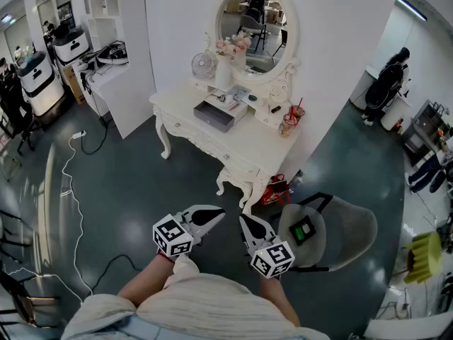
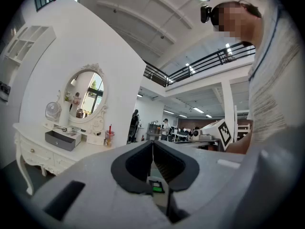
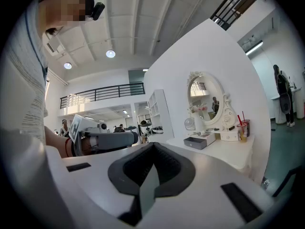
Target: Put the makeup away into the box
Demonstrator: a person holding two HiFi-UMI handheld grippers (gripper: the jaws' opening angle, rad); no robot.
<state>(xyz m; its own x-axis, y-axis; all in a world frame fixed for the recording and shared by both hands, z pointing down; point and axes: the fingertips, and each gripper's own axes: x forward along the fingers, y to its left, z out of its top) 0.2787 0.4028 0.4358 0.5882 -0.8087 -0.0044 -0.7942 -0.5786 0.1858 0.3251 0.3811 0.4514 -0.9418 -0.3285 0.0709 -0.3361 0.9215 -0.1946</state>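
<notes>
Closest in, the left gripper and right gripper are held level and side by side, tips angled towards each other just ahead of the person's body. Each gripper view shows its jaws pressed together with nothing between them. I judge this a carrying rest, since nothing is within reach. The desk stands well apart across the floor, below the mirror. On it sits the grey box, open on top, presumably ready to be filled. Some small items lie just behind and beside it, likely the makeup, though too small to name. Reaching the desk comes first, and the task looks not yet begun.
</notes>
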